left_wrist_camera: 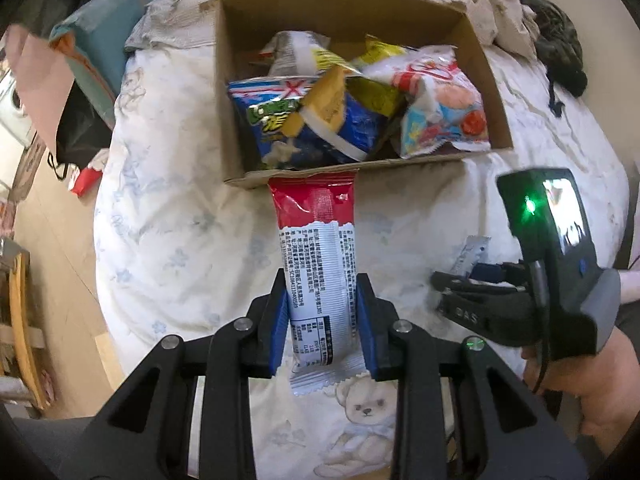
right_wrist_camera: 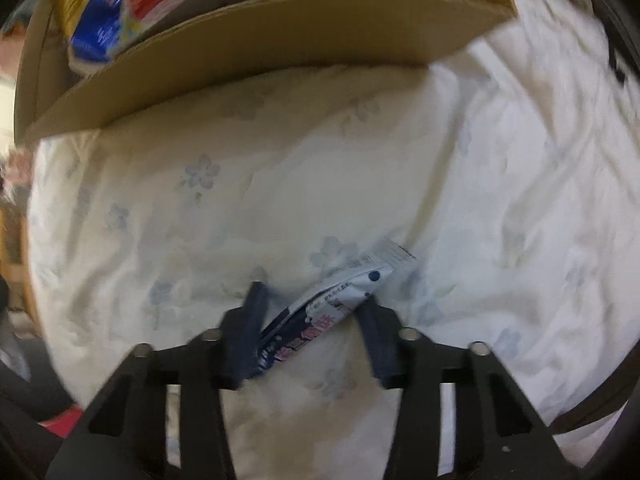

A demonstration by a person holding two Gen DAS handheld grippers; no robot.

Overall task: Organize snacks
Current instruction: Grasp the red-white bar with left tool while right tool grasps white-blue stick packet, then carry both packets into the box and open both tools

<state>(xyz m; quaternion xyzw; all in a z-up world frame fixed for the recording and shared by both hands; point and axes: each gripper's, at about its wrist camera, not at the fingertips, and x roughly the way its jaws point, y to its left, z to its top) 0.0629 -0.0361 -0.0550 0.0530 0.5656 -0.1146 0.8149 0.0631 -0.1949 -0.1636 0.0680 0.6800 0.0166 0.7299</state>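
Covering the bed is a pale quilt point(left_wrist_camera: 168, 208) printed with faint blue flowers and a teddy bear, and on it sits an open cardboard box point(left_wrist_camera: 492, 92) heaped with snack bags point(left_wrist_camera: 320, 116), with wooden furniture and floor off to the left. The left gripper point(left_wrist_camera: 323, 280) is clamped on a red-and-white snack packet point(left_wrist_camera: 316, 248) held just short of the box's near wall. The right gripper point(right_wrist_camera: 316, 292) points down at the quilt, its fingers pinching a small white-and-blue sachet point(right_wrist_camera: 336, 304) lying there.
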